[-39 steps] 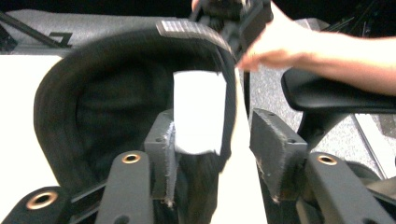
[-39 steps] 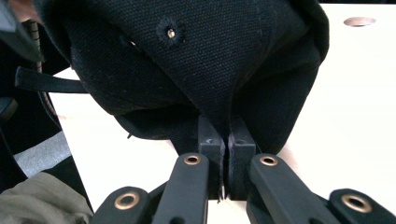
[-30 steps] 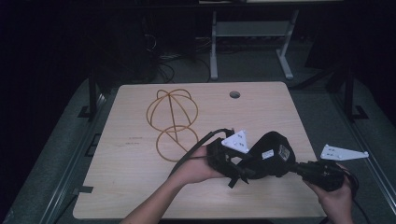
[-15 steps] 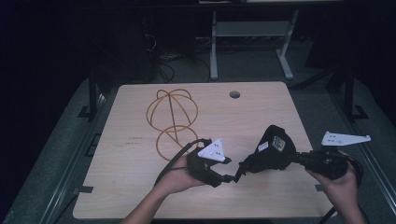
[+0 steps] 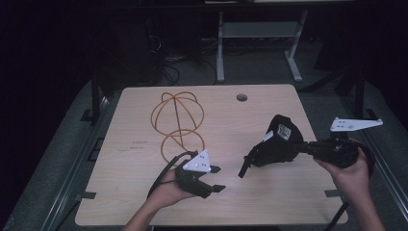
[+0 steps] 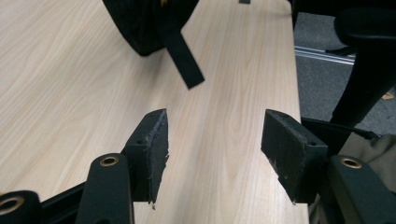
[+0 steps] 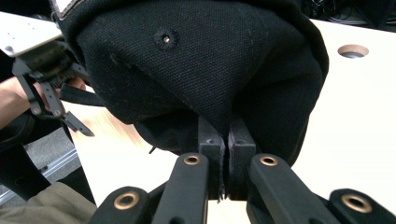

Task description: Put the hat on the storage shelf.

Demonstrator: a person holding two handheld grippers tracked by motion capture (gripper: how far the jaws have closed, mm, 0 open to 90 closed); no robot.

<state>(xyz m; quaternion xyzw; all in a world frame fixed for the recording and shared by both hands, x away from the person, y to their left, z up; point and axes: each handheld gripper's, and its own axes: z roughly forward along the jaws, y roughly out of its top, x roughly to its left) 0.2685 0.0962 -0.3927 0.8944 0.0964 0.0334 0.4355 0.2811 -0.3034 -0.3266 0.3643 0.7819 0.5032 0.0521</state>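
Observation:
A black cap [image 5: 278,143] hangs just above the table's right half, its loose strap [image 5: 244,169] dangling toward the middle. My right gripper [image 5: 304,147] comes in from the right and is shut on the cap's edge; in the right gripper view the pads [image 7: 227,140] pinch the black fabric [image 7: 196,60]. My left gripper [image 5: 217,178] rests low at the front middle, open, jaws pointing right at the cap with a gap between. In the left gripper view the open jaws [image 6: 215,149] frame bare wood, with the cap [image 6: 140,23] and strap [image 6: 184,60] beyond them.
An orange wire frame [image 5: 178,125] of joined hoops lies on the wooden table [image 5: 125,202] at the back left. A round hole [image 5: 242,97] sits near the far edge. A metal stand [image 5: 255,29] and cables are on the floor behind the table.
My left gripper has drawn away from the cap, leftward and toward the front edge, now open and apart from it. The right gripper keeps the cap and has shifted slightly back.

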